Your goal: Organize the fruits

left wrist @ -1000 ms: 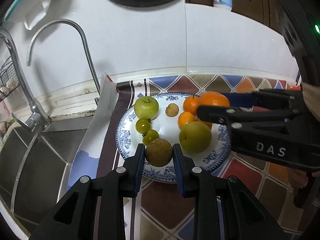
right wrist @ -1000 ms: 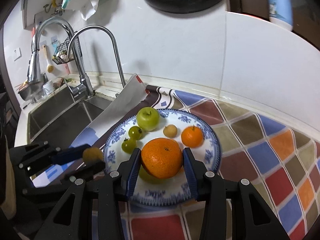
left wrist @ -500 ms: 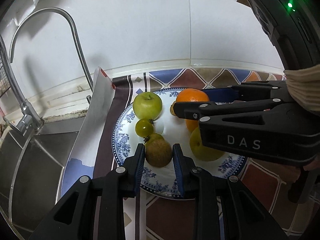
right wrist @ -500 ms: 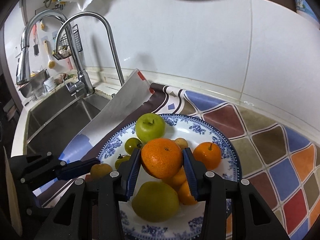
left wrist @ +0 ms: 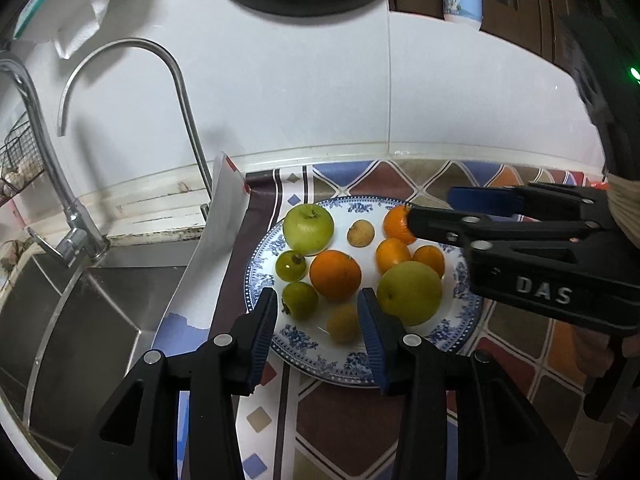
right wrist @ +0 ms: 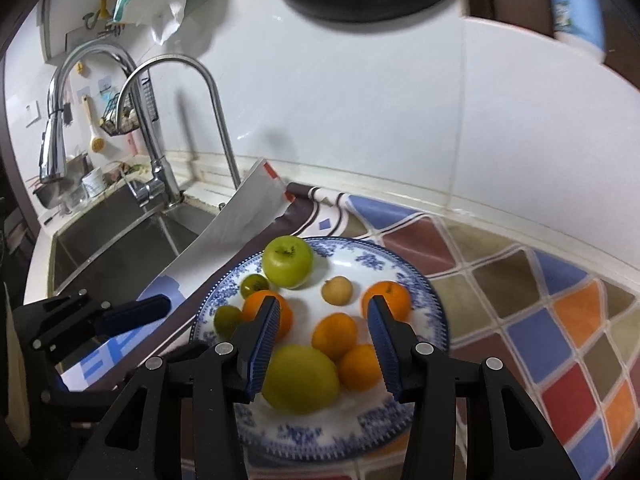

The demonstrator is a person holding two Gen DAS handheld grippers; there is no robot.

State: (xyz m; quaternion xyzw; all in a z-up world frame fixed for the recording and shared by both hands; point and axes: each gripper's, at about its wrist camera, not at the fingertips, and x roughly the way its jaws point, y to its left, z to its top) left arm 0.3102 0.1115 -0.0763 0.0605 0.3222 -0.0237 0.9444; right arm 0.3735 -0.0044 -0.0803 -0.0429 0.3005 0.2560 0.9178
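Fruits lie on blue-patterned plate (left wrist: 460, 312), on table w/ diamond-pattern cloth (left wrist: 520, 332). Contents: large orange (left wrist: 335, 275) at centre; green apple (left wrist: 308, 229) at far left rim; two green tomatoes (left wrist: 291, 265) just beside orange, left side; yellow-green pear (left wrist: 409, 293) right; three mandarins (left wrist: 393, 255) behind pear; longan (left wrist: 360, 233) between apple and mandarins; brown fruit (left wrist: 343, 323) near front rim.

Left tongs (left wrist: 318, 320): jaws apart, just been opening; brown fruit lies between them, pads not pressing. Right tongs (right wrist: 324, 328): jaws apart, just been opening, nothing gripped, above pear and mandarins.

Sink (left wrist: 80, 312) and faucet (left wrist: 176, 92) left of cloth.
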